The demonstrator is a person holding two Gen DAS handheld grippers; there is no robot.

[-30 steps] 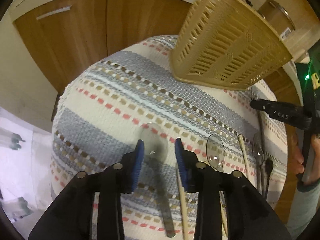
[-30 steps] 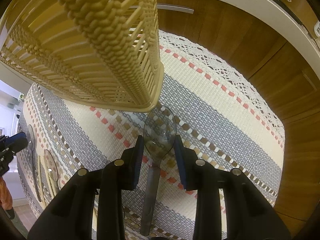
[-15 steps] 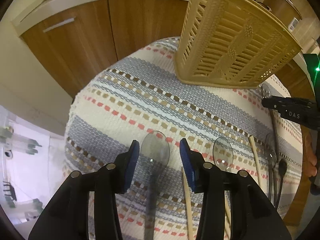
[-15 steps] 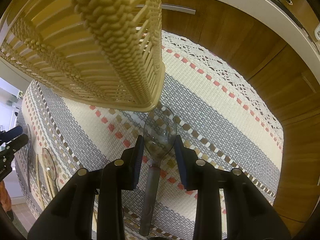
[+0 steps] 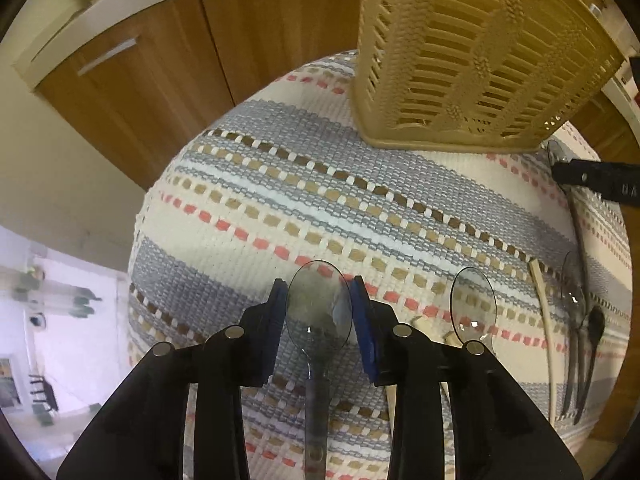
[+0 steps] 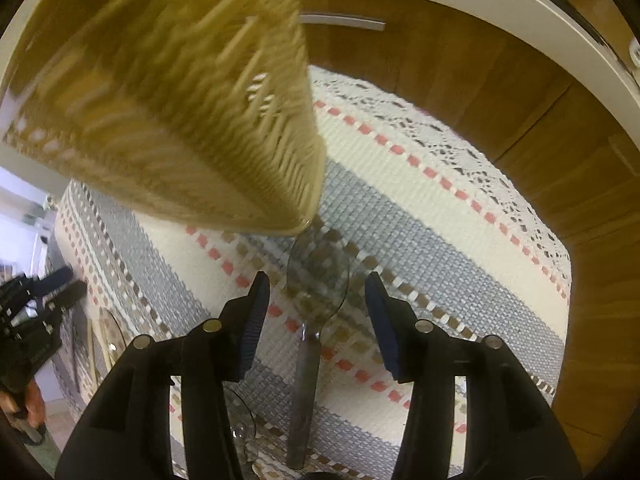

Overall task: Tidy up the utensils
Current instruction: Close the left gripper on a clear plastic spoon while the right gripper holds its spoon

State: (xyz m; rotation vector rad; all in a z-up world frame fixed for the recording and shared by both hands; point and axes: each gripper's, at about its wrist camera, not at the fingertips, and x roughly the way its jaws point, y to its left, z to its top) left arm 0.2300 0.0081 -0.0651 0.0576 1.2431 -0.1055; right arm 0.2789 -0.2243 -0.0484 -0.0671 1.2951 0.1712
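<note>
A woven striped mat (image 5: 360,208) is shown spread over a round table, with one tan slatted basket (image 5: 480,52) standing at its far edge. In the left wrist view the left gripper (image 5: 319,316) is seen with its blue pads (image 5: 276,320) close on either side of the bowl of a clear plastic spoon (image 5: 319,304); whether the pads actually touch the bowl cannot be told. In the right wrist view the right gripper (image 6: 316,312) is shown with its fingers spread wide about a second clear spoon (image 6: 318,276), apart from it, the bowl tip lying just beside the basket's lower corner.

For the step judged to be in hand, grasping a spoon for transfer to the basket, a hold on the stiffer neck or handle is advised over the rounded, slippery bowl, and the spoon is best lifted level before being tipped handle-down.

Counted in the left view: one basket, two grippers, at least three clear spoons, a pale wooden stick (image 5: 542,312), and dark-handled utensils (image 5: 588,344) at the right edge, too bunched to be numbered.
</note>
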